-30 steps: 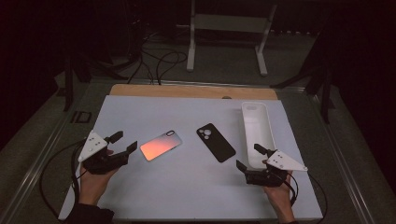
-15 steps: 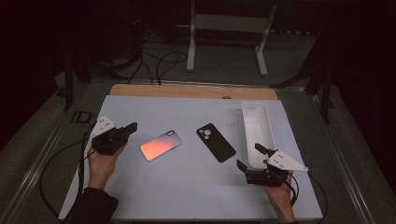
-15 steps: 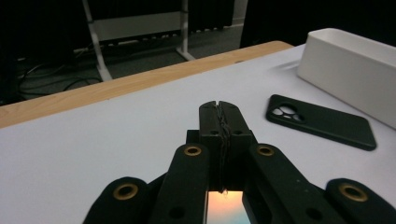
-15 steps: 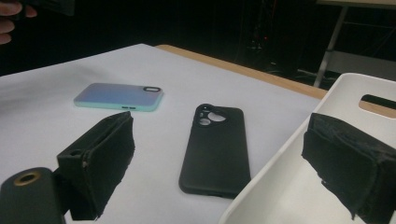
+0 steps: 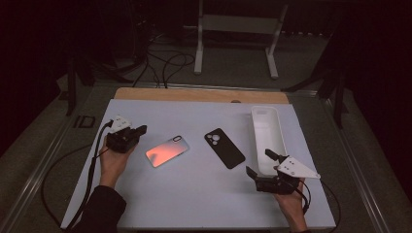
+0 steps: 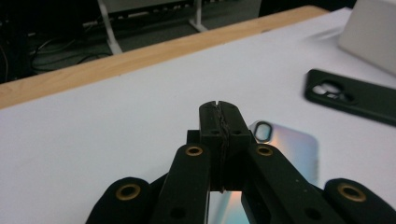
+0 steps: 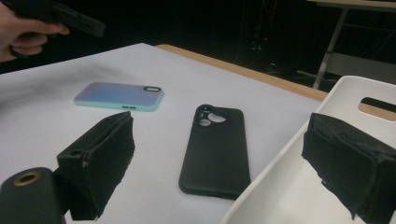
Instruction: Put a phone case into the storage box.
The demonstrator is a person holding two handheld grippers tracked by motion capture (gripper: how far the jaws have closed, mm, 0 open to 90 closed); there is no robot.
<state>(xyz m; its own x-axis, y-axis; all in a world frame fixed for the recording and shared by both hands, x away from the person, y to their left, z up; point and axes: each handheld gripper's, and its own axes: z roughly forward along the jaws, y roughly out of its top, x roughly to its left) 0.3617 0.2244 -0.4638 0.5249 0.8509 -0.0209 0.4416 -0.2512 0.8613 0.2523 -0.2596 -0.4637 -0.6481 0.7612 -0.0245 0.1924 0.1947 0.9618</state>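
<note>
An iridescent phone case [image 5: 166, 151] lies flat at the left middle of the white table top [image 5: 194, 194], and a black phone case [image 5: 224, 147] lies to its right. My left gripper [image 5: 141, 130] is just left of the iridescent case, its jaws shut together with nothing between them. In the left gripper view its tips [image 6: 219, 109] hover in front of the iridescent case [image 6: 289, 144]. My right gripper [image 5: 260, 162] stands open near the front right, beside the near end of a white tray [image 5: 266, 136]. The black case [image 7: 215, 149] lies beyond its open jaws.
The long white tray [image 7: 299, 186] lies along the right side of the table top. A wooden strip [image 5: 194, 94] edges the far side. Cables [image 5: 92, 165] trail from the left gripper off the table's left edge. A metal stand [image 5: 233, 39] is on the floor behind.
The left hand has moved away from the person, to a spot left of the iridescent case, and its jaws went from open to shut. The right hand has kept still.
</note>
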